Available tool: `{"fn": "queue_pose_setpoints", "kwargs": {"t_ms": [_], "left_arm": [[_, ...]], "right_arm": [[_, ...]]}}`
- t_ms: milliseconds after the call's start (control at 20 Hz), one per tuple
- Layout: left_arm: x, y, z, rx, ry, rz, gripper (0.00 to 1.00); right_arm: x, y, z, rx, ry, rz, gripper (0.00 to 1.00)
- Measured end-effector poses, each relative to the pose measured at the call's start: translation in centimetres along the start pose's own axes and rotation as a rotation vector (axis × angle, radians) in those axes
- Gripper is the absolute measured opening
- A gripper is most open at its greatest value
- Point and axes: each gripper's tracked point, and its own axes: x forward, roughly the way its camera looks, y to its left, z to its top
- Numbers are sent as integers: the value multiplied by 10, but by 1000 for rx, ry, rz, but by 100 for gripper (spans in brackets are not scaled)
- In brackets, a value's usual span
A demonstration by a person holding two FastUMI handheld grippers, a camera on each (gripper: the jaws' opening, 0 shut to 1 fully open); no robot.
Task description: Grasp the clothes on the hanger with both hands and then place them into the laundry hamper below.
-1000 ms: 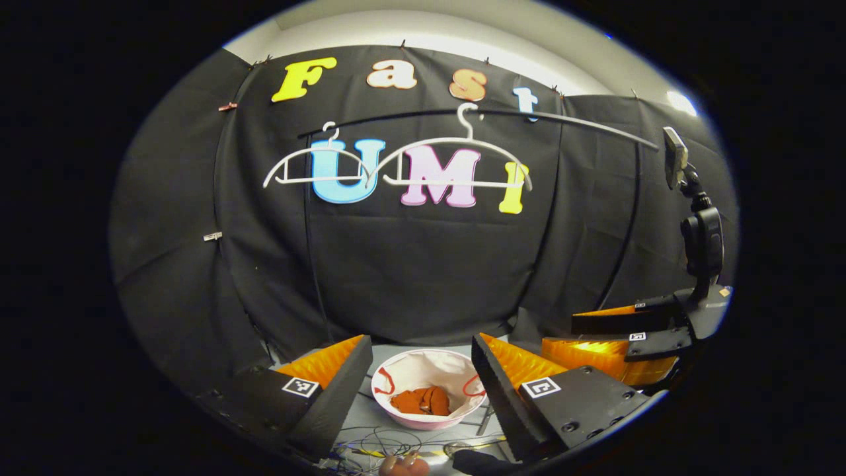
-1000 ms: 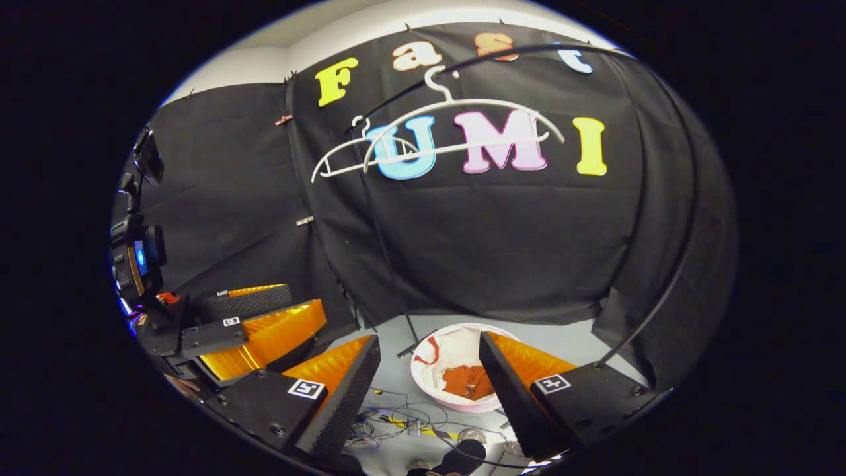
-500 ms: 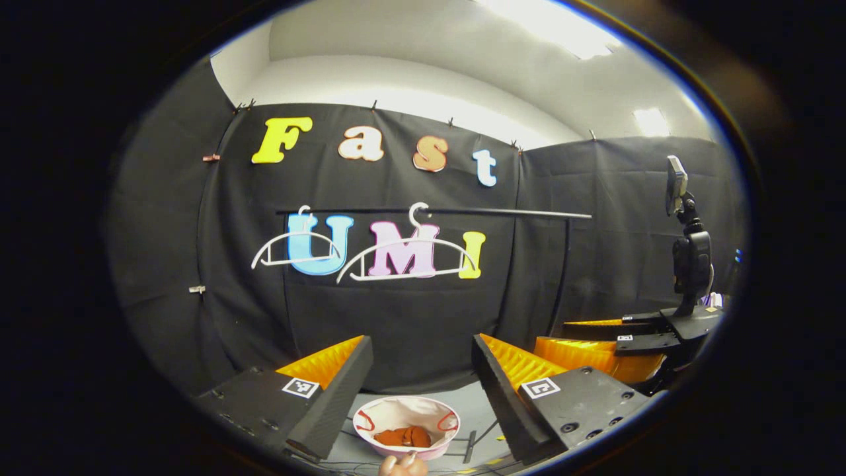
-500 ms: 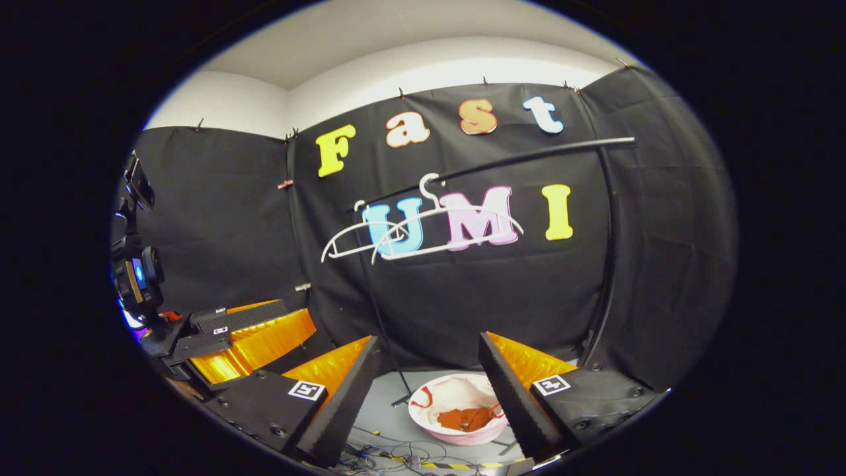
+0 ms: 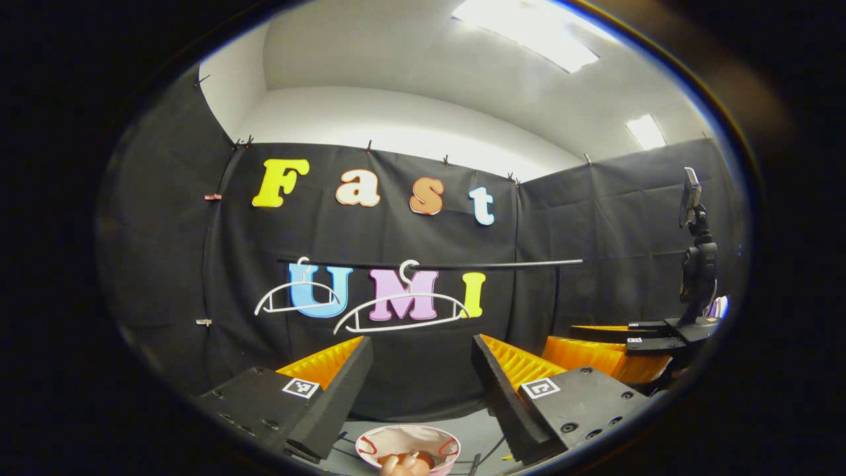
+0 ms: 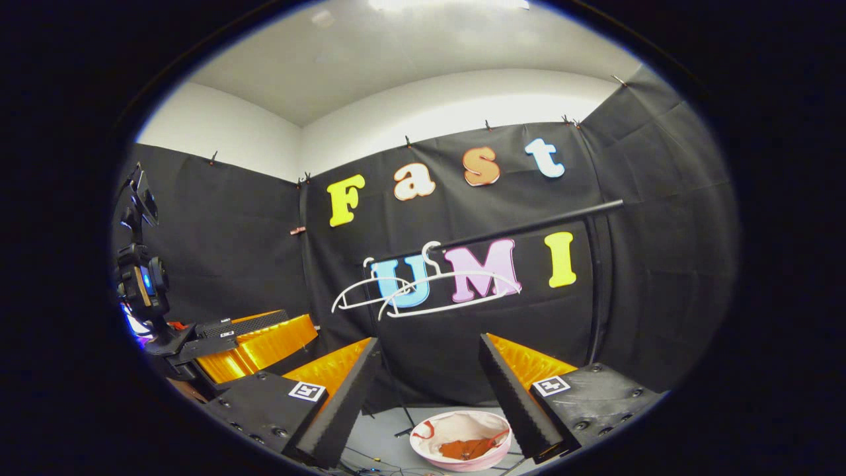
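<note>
Left gripper view: black rail point(image 5: 462, 265) across booth wall, two bare white hangers hooked on it, nearer hanger point(image 5: 396, 311) and farther hanger point(image 5: 296, 295). Left gripper point(image 5: 422, 387) low in frame, fingers wide apart, gripping nothing. Right gripper point(image 5: 621, 344) off to the right, level, jaws not clear from here. Laundry hamper point(image 5: 408, 444) on floor below between left fingers, rust-orange clothes point(image 5: 423, 457) inside, partly hidden by a fingertip point(image 5: 404, 465). Right gripper view: right gripper point(image 6: 428, 390) spread open, empty; same hamper point(image 6: 461, 437) with clothes point(image 6: 470, 448) lying in it; rail point(image 6: 515, 231) slanted, hangers point(image 6: 436, 287) overlapping.
</note>
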Motion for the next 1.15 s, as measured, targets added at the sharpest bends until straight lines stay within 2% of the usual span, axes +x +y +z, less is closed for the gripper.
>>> {"fn": "queue_pose_setpoints", "kwargs": {"t_ms": [100, 150, 200, 300, 550, 650, 800, 850, 900, 1100, 1150], "left_arm": [[0, -3, 9, -5, -23, 29, 95], [0, -8, 13, -7, -29, 38, 92], [0, -10, 16, -4, -34, 51, 95], [0, -12, 23, 9, -45, 81, 92], [10, -31, 22, 31, -47, 99, 95], [17, -38, 19, 16, -40, 91, 92], [24, -44, 15, 5, -31, 76, 95], [26, -46, 14, 7, -29, 73, 92], [28, -47, 13, 8, -27, 71, 92], [33, -50, 14, 10, -30, 64, 95], [33, -49, 14, 9, -30, 65, 92]], "right_arm": [[5, -2, 27, -3, -76, 21, 98], [5, -3, 41, -7, -118, 25, 97], [4, -8, 49, -15, -154, 22, 94], [2, -12, 59, -36, -206, 22, 97], [7, -26, 49, -26, -179, 33, 97], [9, -32, 46, -6, -160, 33, 97], [9, -46, 45, -30, -151, 10, 97], [8, -46, 45, -31, -147, 11, 100], [8, -44, 45, -30, -147, 12, 97], [10, -48, 48, -34, -155, 4, 97], [10, -49, 47, -31, -151, 3, 97]]}}
